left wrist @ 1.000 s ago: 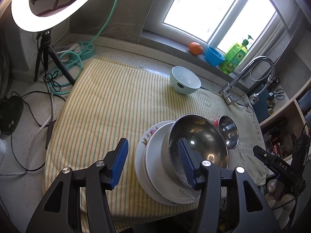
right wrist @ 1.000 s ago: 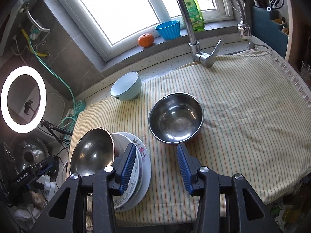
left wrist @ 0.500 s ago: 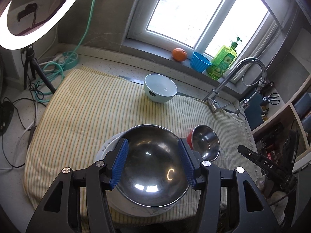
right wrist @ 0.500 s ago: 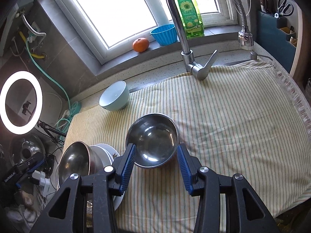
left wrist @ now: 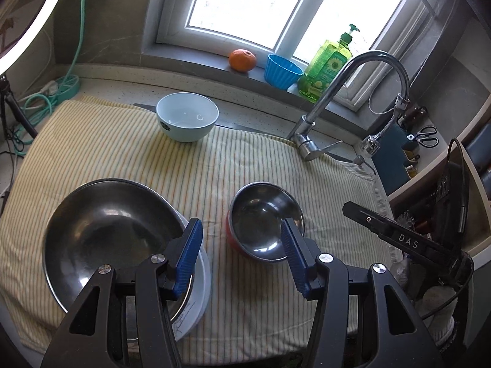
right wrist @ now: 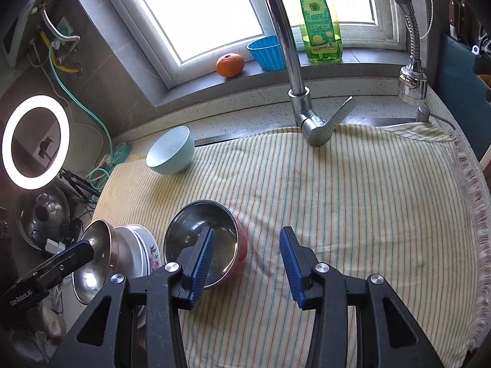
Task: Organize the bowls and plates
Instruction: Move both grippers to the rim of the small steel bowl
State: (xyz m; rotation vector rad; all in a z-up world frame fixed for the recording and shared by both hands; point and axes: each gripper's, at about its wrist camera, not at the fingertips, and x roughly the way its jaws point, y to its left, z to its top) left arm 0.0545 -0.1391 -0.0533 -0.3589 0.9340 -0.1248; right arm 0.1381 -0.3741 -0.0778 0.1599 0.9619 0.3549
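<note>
A large steel bowl [left wrist: 107, 233] sits on a stack of white floral plates [left wrist: 201, 279] at the near left of the striped cloth; it also shows in the right wrist view [right wrist: 98, 254]. A smaller steel bowl with a red outside [left wrist: 264, 217] [right wrist: 202, 239] stands to its right. A pale blue bowl [left wrist: 187, 119] [right wrist: 170, 150] stands at the back. My left gripper [left wrist: 241, 257] is open, its left finger over the large bowl's rim, its right finger at the small bowl's edge. My right gripper [right wrist: 245, 260] is open, its left finger over the small bowl.
A striped cloth [right wrist: 353, 202] covers the counter. A tall tap [right wrist: 294, 70] stands at the back. An orange [right wrist: 230, 65], a blue cup [right wrist: 267, 52] and a green soap bottle [right wrist: 320, 27] are on the window sill. A ring light [right wrist: 35, 142] and cables are at the left.
Both grippers moved right and forward. The left gripper shifted from over the large bowl toward the small one. The small bowl now lies under the right gripper's left finger, close to the plate stack.
</note>
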